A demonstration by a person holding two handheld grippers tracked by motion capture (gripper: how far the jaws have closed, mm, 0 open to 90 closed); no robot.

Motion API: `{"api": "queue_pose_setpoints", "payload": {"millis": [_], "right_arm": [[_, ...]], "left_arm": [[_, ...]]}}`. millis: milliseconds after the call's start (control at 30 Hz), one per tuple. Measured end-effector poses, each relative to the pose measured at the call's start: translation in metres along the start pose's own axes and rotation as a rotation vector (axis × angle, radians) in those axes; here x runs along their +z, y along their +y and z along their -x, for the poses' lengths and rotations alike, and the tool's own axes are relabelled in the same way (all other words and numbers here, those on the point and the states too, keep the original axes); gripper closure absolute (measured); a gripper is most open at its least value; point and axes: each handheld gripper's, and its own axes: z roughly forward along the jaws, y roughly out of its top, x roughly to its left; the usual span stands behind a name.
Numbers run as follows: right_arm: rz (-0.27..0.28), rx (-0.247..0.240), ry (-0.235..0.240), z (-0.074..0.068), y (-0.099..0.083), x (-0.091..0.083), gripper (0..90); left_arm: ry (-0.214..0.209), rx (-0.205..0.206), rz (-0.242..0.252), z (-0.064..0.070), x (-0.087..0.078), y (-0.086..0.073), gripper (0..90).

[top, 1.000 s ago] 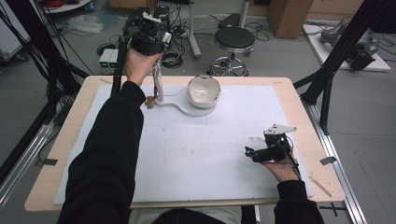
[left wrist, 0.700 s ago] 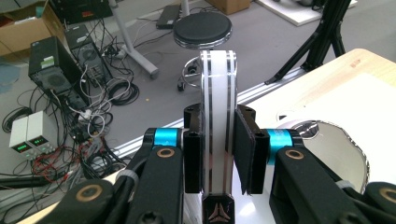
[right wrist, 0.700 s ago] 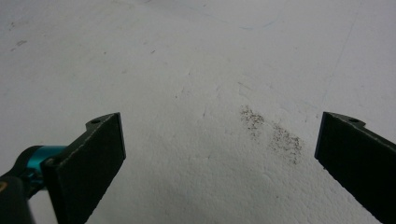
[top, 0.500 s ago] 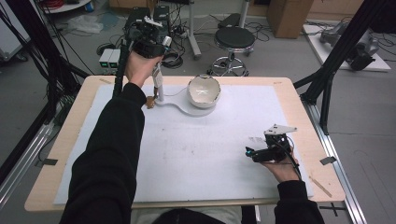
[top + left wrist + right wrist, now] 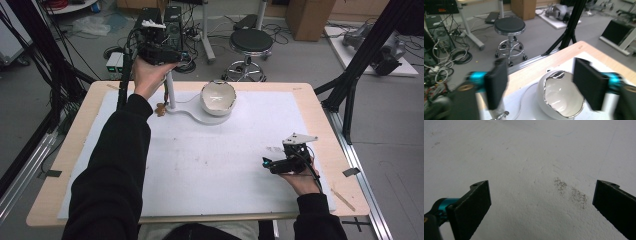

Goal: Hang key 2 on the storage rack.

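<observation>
A white bowl [image 5: 218, 97] with a jagged, silvery rim sits on a flat white base [image 5: 196, 118] at the far middle of the table. A white upright post [image 5: 170, 90] rises from that base, with a small brown object [image 5: 160, 109] at its foot. My left gripper [image 5: 157, 50] is held high over the post, open and holding nothing. In the left gripper view the bowl [image 5: 562, 98] lies below and between the spread jaws of my left gripper [image 5: 543, 85]. My right gripper [image 5: 270, 164] rests low on the white mat [image 5: 215, 165] at the near right, open and empty [image 5: 541, 205].
The mat covers most of the wooden table [image 5: 325, 120]. A patch of dark specks [image 5: 571, 191] marks the mat between the right jaws. A black stool [image 5: 252, 42], cables and black frame legs [image 5: 350, 95] stand beyond the table's far edge.
The left gripper has shifted only slightly above the post. The right gripper has stayed where it was.
</observation>
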Motion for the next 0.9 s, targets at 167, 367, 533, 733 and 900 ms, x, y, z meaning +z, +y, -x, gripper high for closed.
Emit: {"api": "queue_pose_setpoints", "payload": {"millis": [167,367,533,733,900], "right_arm": [[0.004,-0.001,0.003,0.000,0.000,0.000,0.7],[0.007,0.002,0.002,0.001,0.000,0.000,0.8],[0.016,0.011,0.012,0.001,0.000,0.001,0.8],[0.009,0.013,0.011,0.001,0.001,0.001,0.7],[0.009,0.017,0.013,0.001,0.000,0.002,0.7]], "left_arm": [[0.002,0.017,-0.019,-0.001,-0.008,-0.003,2.1],[-0.024,0.018,-0.007,-0.006,-0.023,-0.009,1.6],[-0.035,-0.008,-0.010,-0.012,-0.032,-0.019,1.7],[-0.035,0.007,0.005,-0.012,-0.041,-0.029,1.6],[-0.022,0.029,0.002,-0.012,-0.046,-0.039,1.7]]}}
